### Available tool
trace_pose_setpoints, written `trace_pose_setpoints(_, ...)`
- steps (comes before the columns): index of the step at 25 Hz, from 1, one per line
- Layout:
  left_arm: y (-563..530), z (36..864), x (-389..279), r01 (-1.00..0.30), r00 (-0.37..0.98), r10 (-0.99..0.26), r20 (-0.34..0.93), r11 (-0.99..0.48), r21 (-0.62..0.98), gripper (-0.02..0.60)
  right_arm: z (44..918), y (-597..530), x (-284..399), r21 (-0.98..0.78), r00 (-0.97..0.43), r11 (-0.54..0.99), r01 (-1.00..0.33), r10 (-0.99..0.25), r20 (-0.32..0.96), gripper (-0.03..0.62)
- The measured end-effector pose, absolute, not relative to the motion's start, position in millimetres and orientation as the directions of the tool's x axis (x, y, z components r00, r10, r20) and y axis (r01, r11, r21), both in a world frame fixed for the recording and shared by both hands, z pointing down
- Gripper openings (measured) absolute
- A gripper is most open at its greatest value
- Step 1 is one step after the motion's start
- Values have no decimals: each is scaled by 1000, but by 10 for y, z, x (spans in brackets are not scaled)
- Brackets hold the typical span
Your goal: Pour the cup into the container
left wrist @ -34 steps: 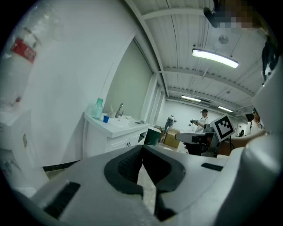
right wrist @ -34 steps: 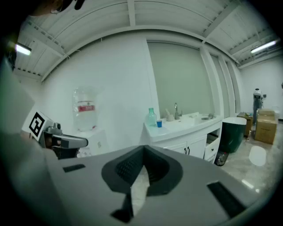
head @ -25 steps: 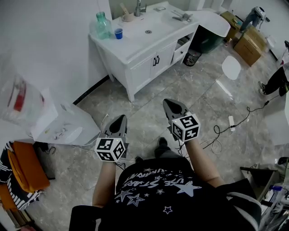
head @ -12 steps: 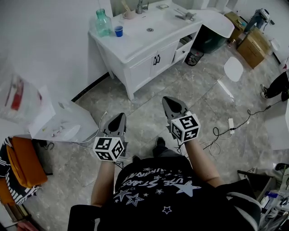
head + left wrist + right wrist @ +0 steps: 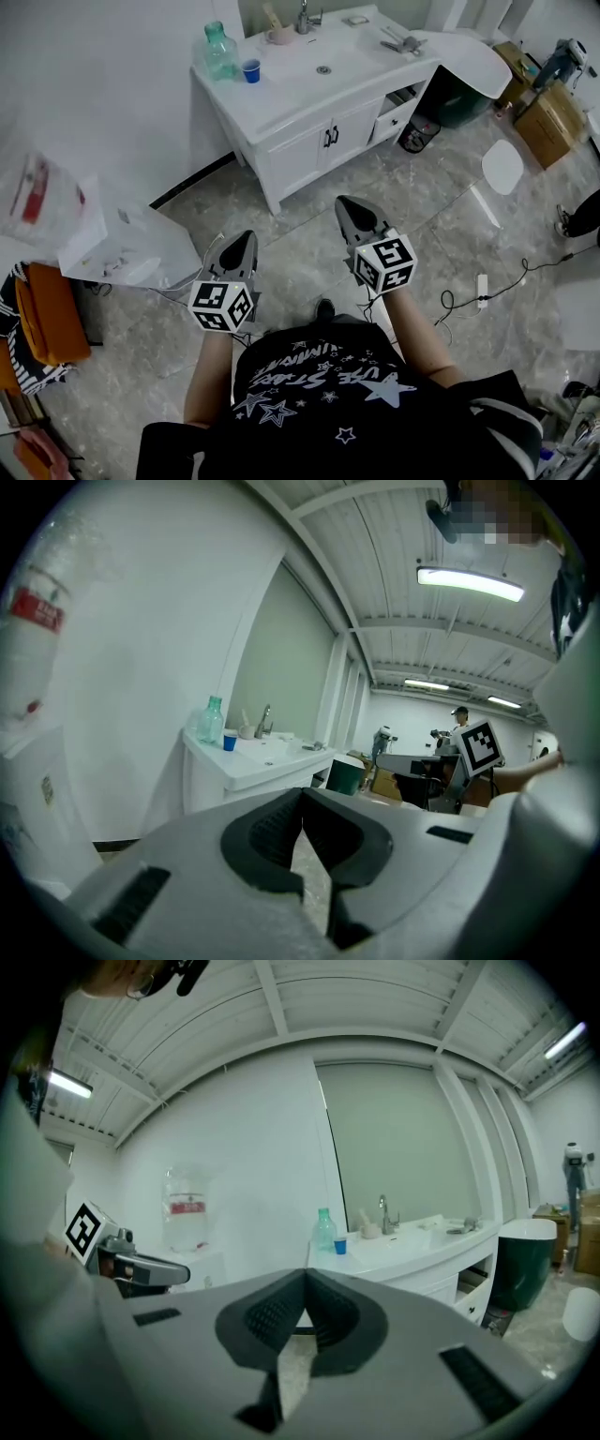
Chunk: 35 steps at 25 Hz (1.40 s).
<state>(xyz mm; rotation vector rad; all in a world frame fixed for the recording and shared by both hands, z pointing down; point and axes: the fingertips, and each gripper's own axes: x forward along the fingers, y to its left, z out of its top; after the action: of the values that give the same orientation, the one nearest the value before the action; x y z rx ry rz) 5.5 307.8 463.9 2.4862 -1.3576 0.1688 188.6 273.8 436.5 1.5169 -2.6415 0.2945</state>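
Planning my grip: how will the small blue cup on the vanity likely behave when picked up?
The blue cup looks small, so probably light and easy to knock over. It stands upright, open-topped; tilting may spill whatever it holds, which cannot be seen.

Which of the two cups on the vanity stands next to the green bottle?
The small blue cup, right beside the green bottle; the beige cup sits farther back by the faucet.
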Motion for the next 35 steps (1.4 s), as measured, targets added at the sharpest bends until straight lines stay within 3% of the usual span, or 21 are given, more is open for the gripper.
trace_pose_setpoints(11, 2766, 4567, 231, -888, 459, -851, 257, -428, 167, 12, 4508, 2284, 2114, -161, -566, 543, -824, -800, 199, 6)
trace_pose_setpoints(20, 2095, 4683, 267, -867, 497, -828, 260, -484, 116, 12, 4675, 1726, 2109, -166, -520, 493, -854, -820, 238, 15)
trace_pose_setpoints(35, 317, 4718, -303, -835, 550, -793, 262, -525, 164, 12, 4665, 29, 1400, -155, -500, 475, -866, -813, 300, 71)
